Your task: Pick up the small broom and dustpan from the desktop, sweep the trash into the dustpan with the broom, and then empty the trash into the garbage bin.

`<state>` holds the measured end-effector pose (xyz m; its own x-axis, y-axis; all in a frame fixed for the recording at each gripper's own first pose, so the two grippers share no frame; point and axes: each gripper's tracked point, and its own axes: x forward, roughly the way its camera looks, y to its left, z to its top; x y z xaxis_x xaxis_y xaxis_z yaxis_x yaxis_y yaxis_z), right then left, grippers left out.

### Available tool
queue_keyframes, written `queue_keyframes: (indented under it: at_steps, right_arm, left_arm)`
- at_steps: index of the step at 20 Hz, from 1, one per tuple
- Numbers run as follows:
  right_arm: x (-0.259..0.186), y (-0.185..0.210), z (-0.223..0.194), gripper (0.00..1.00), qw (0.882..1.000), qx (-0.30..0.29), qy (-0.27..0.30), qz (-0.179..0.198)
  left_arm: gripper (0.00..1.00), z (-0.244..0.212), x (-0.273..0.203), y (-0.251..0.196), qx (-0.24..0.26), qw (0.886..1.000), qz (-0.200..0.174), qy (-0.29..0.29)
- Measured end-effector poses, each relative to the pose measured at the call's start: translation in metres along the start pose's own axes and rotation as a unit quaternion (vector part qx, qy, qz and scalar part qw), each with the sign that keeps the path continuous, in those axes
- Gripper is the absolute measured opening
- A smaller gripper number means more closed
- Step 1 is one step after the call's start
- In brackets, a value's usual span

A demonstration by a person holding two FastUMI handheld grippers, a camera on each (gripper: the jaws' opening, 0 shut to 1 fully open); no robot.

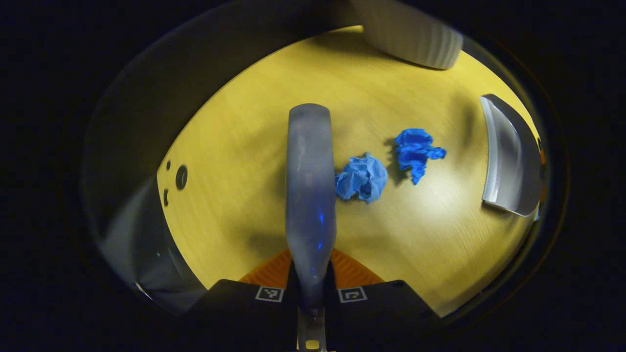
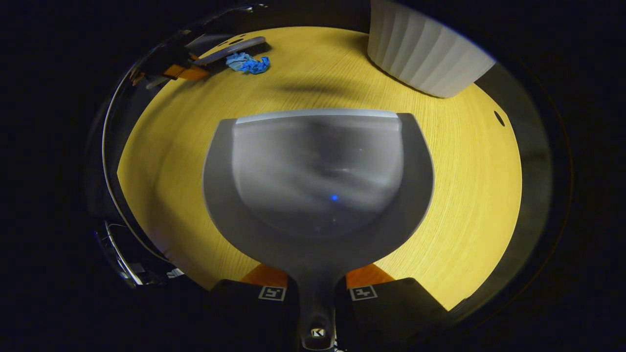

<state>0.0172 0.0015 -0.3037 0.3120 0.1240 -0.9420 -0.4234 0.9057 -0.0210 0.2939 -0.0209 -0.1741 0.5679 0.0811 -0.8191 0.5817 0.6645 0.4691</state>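
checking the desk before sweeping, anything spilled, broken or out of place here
Only the trash itself: two crumpled blue paper wads lie loose on the desk, between the broom and the dustpan. The white bin stands upright. Nothing looks damaged.

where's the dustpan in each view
Left gripper view: the dustpan sits at the far right edge, beyond the two blue paper wads.
Right gripper view: the dustpan is in the centre, its handle between the right gripper fingers.
Shared landmark: the white ribbed garbage bin at the top of both.
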Motion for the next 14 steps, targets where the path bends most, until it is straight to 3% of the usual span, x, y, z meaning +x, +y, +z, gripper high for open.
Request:
queue_keyframes:
  at_steps: [4, 9, 14]
  right_arm:
    - [0.007, -0.004, 0.003, 0.32, 1.0, -0.019, -0.004, 0.008]
    - [0.008, -0.005, 0.007, 0.33, 0.999, -0.039, -0.01, 0.008]
    - [0.014, -0.014, 0.007, 0.32, 0.998, -0.054, -0.024, 0.015]
  left_arm:
    - [0.29, 0.033, -0.005, -0.046, 0.052, 0.997, -0.048, -0.014]
    - [0.26, 0.038, -0.019, -0.118, 0.098, 0.986, -0.131, -0.018]
    - [0.26, 0.033, -0.063, -0.226, 0.055, 0.967, -0.248, 0.006]
